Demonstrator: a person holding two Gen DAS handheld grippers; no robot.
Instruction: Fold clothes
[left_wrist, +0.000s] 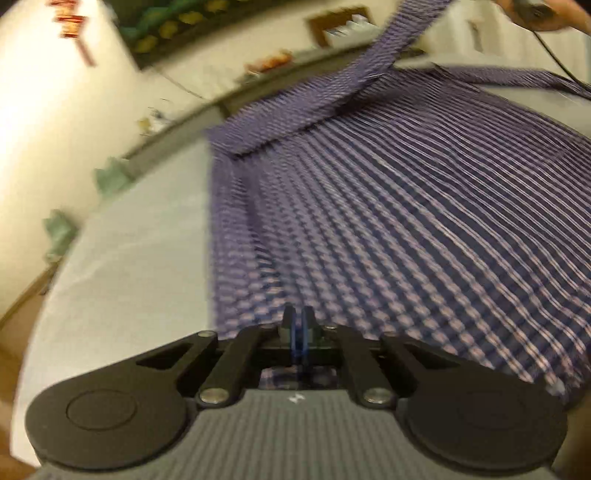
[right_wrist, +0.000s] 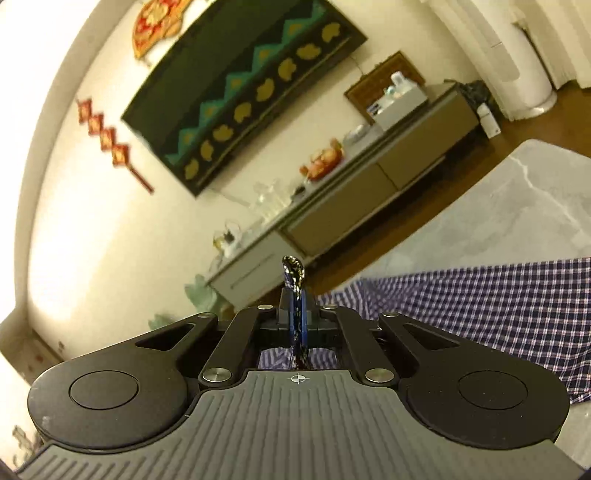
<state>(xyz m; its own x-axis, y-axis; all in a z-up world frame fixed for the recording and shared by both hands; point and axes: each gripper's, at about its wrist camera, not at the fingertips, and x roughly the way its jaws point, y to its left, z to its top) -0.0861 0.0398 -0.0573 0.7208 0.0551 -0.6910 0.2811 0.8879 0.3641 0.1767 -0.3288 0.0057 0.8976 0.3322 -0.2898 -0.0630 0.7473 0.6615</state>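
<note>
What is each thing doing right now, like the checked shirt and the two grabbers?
Blue-and-white checked cotton shirt: spread on the grey marbled table, one part lifted.
Left black two-finger gripper: jaws shut on the shirt's edge.
Right black two-finger gripper: jaws shut on a pinch of shirt, held above the table.

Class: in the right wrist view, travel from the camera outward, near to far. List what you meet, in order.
Right tongs shut on a pinch of checked shirt → long sideboard against the wall → dark patterned wall hanging above it.
</note>
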